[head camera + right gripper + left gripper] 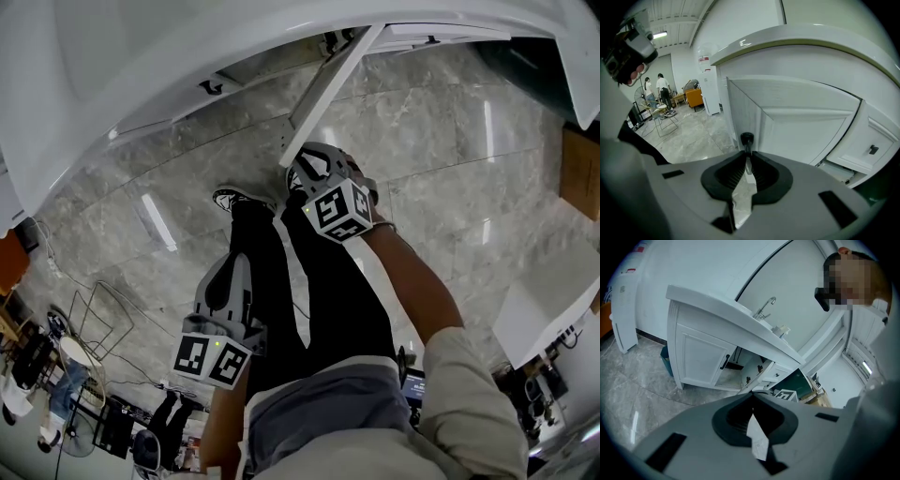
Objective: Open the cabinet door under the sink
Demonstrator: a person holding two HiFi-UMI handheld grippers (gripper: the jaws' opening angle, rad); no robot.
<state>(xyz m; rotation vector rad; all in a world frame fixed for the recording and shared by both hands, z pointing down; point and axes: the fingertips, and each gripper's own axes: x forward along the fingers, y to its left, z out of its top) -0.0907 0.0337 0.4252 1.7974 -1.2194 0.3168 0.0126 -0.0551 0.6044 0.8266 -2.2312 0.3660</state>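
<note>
Grey marble floor [450,159]; white vanity [693,357] with sink [761,320] against pale wall.

- Cabinet door [801,126] under sink: standing well out from its frame, edge-on in head view, opening exposed beside it.
- Right gripper [747,159]: jaws clamped on black handle [746,139] at door's edge.
- Left gripper [753,397]: jaws together, nothing between, well apart from vanity.
- Progress, as judged: opening largely done; left to do, at most a wider swing and release of handle.

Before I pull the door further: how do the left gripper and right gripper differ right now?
The right gripper has its fingers clamped on the black door handle; the left gripper is shut on nothing. The right gripper is up at the swung-open cabinet door; the left gripper hangs low beside the person's leg, away from it. Shared: both are closed.
</note>
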